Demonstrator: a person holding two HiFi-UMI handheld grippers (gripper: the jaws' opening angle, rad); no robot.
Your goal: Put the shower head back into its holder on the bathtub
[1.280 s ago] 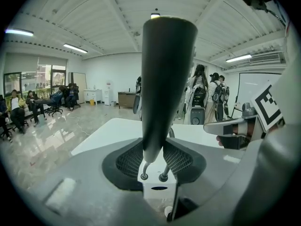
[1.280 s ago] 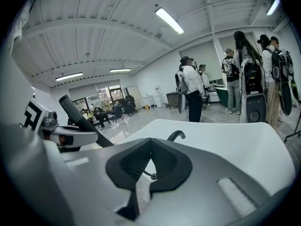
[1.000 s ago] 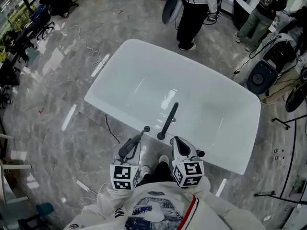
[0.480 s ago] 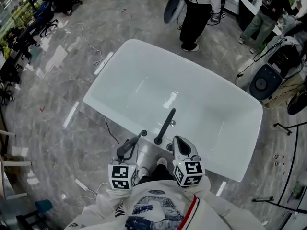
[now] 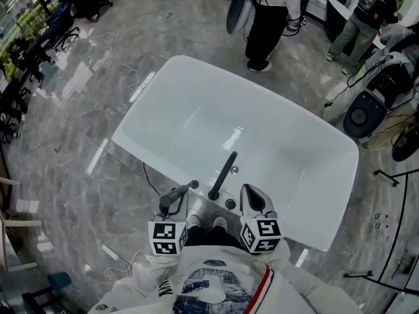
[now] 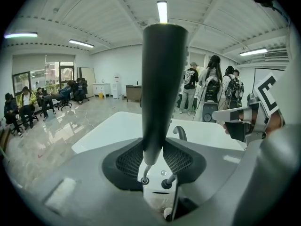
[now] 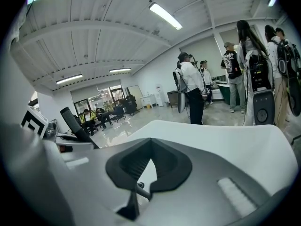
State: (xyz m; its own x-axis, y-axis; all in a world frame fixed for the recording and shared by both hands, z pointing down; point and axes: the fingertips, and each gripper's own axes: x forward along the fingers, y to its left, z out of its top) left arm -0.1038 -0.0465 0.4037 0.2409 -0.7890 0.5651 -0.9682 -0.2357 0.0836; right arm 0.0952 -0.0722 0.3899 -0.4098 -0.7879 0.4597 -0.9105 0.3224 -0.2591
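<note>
Gripping the shower head (image 6: 162, 79) between its pads, the left gripper (image 6: 154, 158) points toward the bathtub (image 5: 275, 142); beside it, the right gripper (image 7: 149, 160) is pinched together, empty.

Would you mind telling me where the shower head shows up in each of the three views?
Head view: the shower head is low, left of centre, by the near rim of the bathtub.
Left gripper view: it stands upright in the middle, clamped by the left gripper.
Right gripper view: it is a dark rod near the left edge.
Shared landmark: the white bathtub.
</note>
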